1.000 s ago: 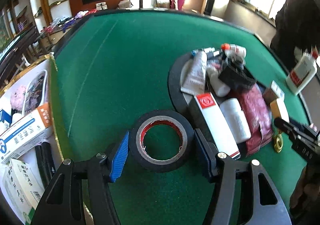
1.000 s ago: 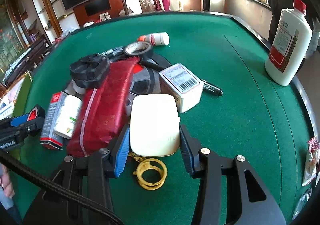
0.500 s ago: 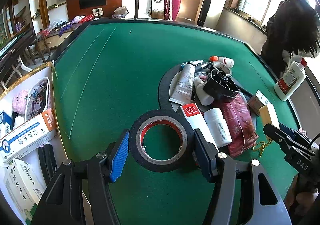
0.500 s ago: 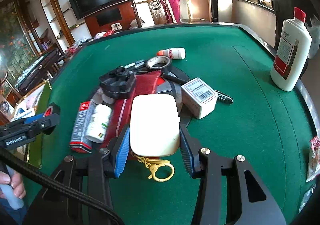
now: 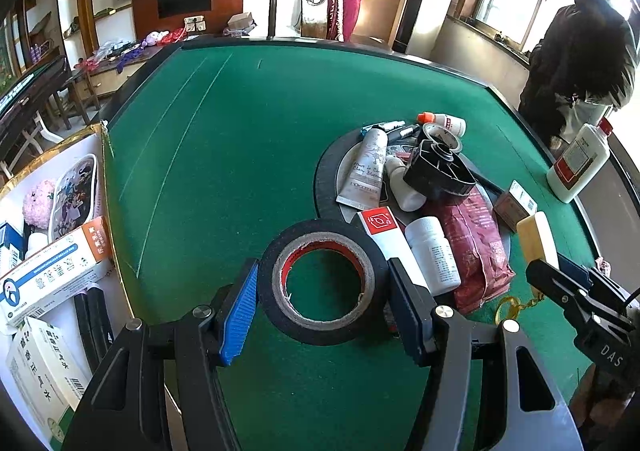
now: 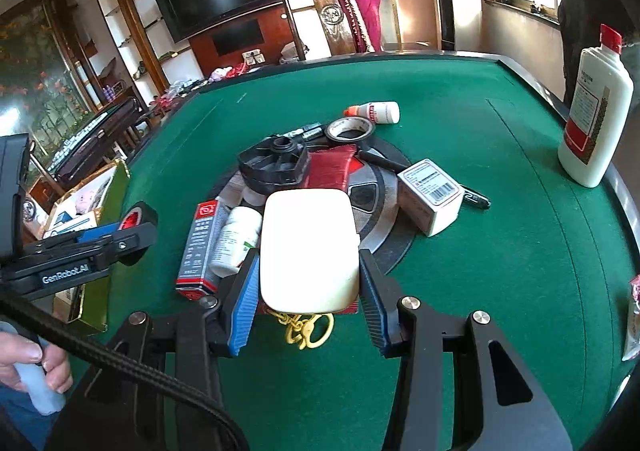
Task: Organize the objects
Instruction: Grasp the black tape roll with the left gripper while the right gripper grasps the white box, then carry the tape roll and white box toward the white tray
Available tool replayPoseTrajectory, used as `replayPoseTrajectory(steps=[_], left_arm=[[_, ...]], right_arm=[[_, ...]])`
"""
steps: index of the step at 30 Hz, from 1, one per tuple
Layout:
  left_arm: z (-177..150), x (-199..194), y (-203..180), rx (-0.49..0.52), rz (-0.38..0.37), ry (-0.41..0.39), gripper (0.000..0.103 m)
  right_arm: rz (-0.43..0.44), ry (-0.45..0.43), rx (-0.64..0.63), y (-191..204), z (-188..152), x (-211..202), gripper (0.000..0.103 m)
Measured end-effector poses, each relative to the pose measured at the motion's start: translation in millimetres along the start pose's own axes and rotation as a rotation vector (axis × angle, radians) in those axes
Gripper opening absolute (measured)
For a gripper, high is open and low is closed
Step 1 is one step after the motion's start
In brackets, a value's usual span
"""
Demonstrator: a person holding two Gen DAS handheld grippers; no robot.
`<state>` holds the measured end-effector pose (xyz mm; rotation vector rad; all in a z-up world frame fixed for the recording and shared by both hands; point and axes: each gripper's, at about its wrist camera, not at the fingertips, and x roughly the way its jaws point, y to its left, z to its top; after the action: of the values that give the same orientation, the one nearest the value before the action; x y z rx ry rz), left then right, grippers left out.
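Objects are being tidied, and most are still waiting in a heap on the round tray [image 5: 326, 175] in the middle of the green counter [image 5: 224, 139]. Left gripper [image 5: 322, 307] is holding the black tape roll [image 5: 323, 283] in its jaws, near the open box [image 5: 60, 235] on the left. Right gripper [image 6: 308, 289] is gripping the white case [image 6: 308, 251], its yellow clip [image 6: 308, 329] dangling. Bottles, a red pouch [image 5: 476, 247] and a black reel [image 5: 438, 167] are crowding the heap.

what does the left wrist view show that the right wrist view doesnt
Left wrist view only: the person in dark clothes by the window, and the hand cream tube. Right wrist view only: a hand at lower left. Both: black tape roll in the left gripper, cream case in the right gripper, white bottle.
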<state>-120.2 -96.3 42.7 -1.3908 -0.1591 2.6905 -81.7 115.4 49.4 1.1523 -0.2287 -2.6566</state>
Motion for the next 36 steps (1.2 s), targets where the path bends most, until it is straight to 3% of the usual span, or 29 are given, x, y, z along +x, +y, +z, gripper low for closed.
replayPoseTrajectory(steps=[24, 36], left_arm=[[1.2, -15.5, -5.3, -0.008, -0.06, -0.024, 0.056], [-25.4, -53.4, 26.2, -0.114, -0.088, -0.087, 0.056]], right_arm=[[0.111, -0.017, -0.013, 38.0, -14.5, -14.6, 0.045], [0.176, -0.02, -0.01, 58.5, -20.2, -22.5, 0.045]])
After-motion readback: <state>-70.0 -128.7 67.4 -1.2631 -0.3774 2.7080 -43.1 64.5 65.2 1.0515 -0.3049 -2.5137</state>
